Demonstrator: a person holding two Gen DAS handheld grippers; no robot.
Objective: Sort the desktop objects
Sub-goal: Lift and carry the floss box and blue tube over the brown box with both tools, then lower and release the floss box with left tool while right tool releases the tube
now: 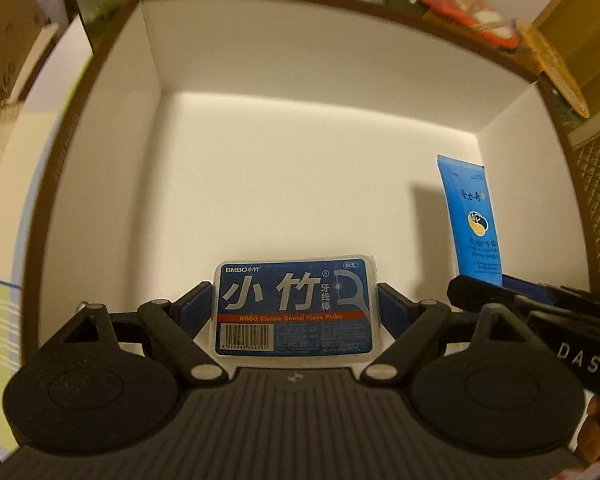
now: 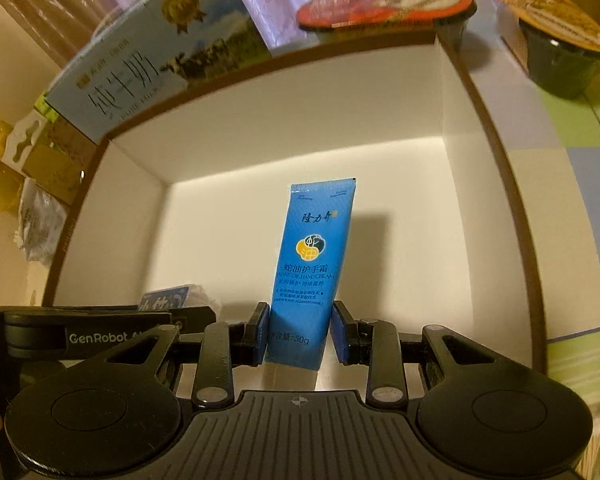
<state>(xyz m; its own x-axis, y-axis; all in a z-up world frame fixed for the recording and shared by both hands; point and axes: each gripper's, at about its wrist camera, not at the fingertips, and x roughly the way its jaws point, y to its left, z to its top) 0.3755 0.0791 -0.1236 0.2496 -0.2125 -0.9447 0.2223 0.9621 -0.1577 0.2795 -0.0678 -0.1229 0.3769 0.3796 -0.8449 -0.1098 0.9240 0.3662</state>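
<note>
Left gripper (image 1: 296,304) clamps flat floss box (image 1: 296,308); right gripper (image 2: 300,332) pinches soft tube (image 2: 312,264).

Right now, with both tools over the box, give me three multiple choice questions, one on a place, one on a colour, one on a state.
1. Where is the left tool holding the floss pick box?
A. Over the open white-lined box
B. On a shelf
C. In a drawer

2. What colour is the hand cream tube?
A. Red
B. Blue
C. Green

3. How does the right tool stand?
A. Wide open, empty
B. Shut on nothing
C. Shut on the tube

Answers: 1 A, the box's white walls surround the floss pick box in the left wrist view. 2 B, its body is bright blue. 3 C, both pads press the tube's lower sides.
</note>
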